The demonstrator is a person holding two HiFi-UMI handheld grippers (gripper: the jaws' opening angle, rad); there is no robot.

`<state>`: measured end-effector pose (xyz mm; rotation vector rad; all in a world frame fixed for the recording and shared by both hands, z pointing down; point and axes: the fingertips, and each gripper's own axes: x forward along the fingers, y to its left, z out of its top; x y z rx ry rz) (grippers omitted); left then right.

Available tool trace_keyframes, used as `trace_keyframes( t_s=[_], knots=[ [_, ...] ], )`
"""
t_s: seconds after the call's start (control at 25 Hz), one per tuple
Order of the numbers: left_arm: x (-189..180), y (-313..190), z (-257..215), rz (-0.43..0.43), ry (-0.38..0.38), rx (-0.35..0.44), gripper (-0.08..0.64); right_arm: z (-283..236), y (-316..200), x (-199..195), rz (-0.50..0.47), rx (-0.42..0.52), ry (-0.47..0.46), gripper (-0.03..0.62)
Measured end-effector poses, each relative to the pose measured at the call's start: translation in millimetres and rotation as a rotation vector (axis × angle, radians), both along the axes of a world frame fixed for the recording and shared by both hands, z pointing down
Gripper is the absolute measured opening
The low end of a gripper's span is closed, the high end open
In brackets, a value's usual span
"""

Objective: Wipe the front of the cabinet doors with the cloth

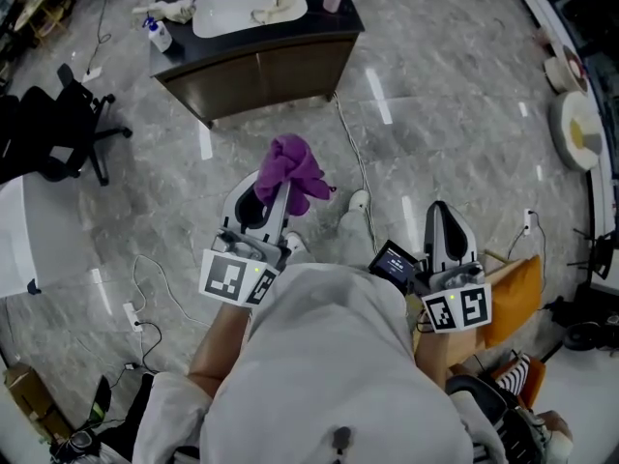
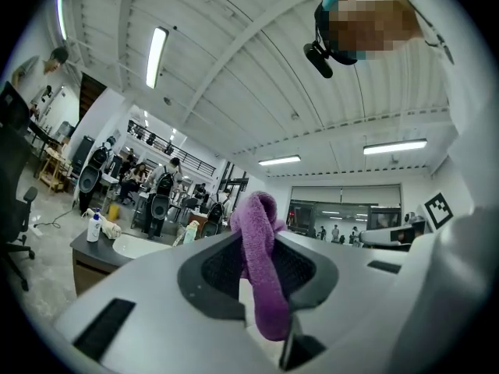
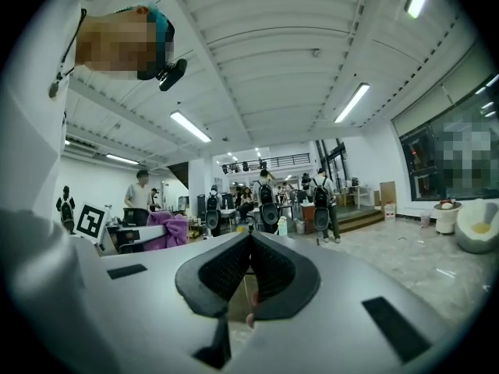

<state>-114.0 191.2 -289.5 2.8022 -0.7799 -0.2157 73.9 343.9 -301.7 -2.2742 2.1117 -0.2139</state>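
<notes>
A purple cloth [image 1: 292, 170] is pinched in my left gripper [image 1: 272, 189], held at chest height and bunched above the jaw tips. In the left gripper view the cloth [image 2: 262, 267] hangs down between the closed jaws. My right gripper [image 1: 441, 222] is beside it, shut, with nothing between the jaws [image 3: 248, 265]. The vanity cabinet [image 1: 259, 71] with dark brown doors stands a few steps ahead on the floor, carrying a white basin [image 1: 247, 8]. Both grippers are well short of the doors.
A black office chair [image 1: 60, 133] stands at the left. Cables [image 1: 360, 167] trail over the grey marble floor between me and the cabinet. On the countertop are a spray bottle [image 1: 158, 34] and a rag. An orange bag [image 1: 513, 298] lies at my right.
</notes>
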Motion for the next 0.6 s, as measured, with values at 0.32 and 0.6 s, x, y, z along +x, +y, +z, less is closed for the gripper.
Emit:
trace_keyframes(
  t_s=[0.32, 0.6],
  knots=[
    [-4.7, -25.7, 1.6, -0.148, -0.003, -0.004, 0.081, 8.3, -57.5, 32.2, -0.101, -0.012, 0.006, 0.028],
    [10.8, -65.6, 16.8, -0.323, -0.039, -0.043, 0.081, 16.2, -127.1, 80.9, -0.235, -0.024, 0.034, 0.028]
  ],
)
